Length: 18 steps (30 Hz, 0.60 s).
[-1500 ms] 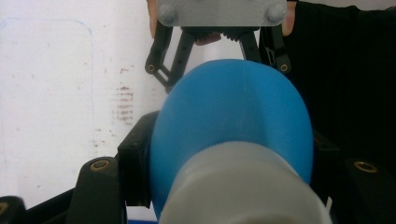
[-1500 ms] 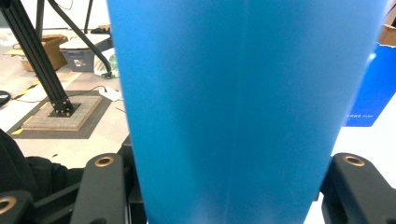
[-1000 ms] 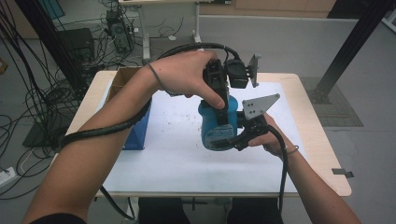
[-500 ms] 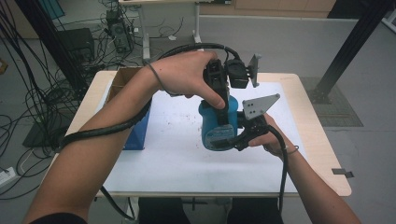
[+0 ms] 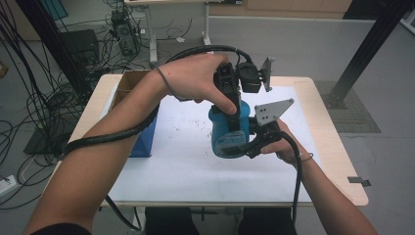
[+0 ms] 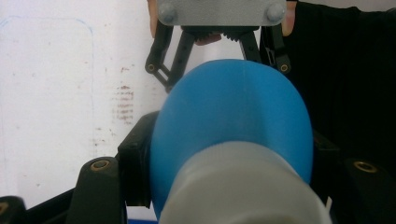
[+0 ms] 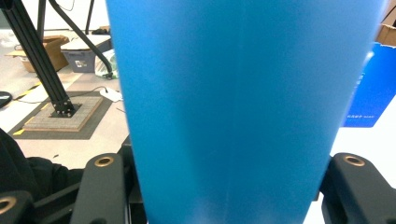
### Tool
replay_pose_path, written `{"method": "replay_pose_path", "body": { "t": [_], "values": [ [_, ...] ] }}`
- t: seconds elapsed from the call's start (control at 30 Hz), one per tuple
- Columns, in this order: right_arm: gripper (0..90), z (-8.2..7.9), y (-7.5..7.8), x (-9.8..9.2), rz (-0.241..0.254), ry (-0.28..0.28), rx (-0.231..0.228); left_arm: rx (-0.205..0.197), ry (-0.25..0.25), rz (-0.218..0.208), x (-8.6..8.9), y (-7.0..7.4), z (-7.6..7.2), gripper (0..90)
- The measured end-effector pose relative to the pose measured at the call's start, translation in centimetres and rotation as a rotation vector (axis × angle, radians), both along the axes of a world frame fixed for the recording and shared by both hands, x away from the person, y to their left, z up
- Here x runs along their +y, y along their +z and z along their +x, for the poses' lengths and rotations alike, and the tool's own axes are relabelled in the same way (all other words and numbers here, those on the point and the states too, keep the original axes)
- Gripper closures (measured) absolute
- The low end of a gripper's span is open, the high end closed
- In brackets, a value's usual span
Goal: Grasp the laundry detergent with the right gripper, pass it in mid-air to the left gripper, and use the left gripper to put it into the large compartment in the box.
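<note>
A blue bottle [image 5: 226, 134] hangs upright above the white table sheet, gripped from two sides. My left gripper [image 5: 230, 106] comes down from above and is shut on the bottle's top. In the left gripper view the pale cap [image 6: 243, 186] sits closest, with the blue body [image 6: 233, 112] beyond it and black jaws on either side. My right gripper [image 5: 246, 145] reaches in from the right and is shut on the bottle's body. In the right gripper view the blue wall [image 7: 243, 107] stands between the two jaws. The right gripper [image 6: 219, 42] also shows beyond the bottle in the left gripper view.
A blue box [image 5: 145, 139] and an open cardboard box [image 5: 128, 84] stand at the table's left edge. The white sheet [image 5: 176, 156] covers the wooden table [image 5: 337, 161]. A black frame post [image 5: 364, 49] rises at the right. Cables lie on the floor at the left.
</note>
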State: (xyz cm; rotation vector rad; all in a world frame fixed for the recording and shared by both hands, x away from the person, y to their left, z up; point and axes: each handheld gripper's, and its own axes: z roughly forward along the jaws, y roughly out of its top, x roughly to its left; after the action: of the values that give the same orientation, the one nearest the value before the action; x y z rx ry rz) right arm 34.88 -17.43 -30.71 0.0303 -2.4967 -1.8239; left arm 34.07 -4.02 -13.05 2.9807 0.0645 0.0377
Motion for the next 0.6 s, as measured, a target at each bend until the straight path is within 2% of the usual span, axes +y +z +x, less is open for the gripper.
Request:
{"method": "replay_pose_path", "body": {
  "t": [0.6],
  "values": [
    [39.8, 0.13, -0.29, -0.09, 0.018, -0.002, 0.010, 0.006, 0.010, 0.001, -0.15, -0.05, 0.19, 37.2]
  ]
}}
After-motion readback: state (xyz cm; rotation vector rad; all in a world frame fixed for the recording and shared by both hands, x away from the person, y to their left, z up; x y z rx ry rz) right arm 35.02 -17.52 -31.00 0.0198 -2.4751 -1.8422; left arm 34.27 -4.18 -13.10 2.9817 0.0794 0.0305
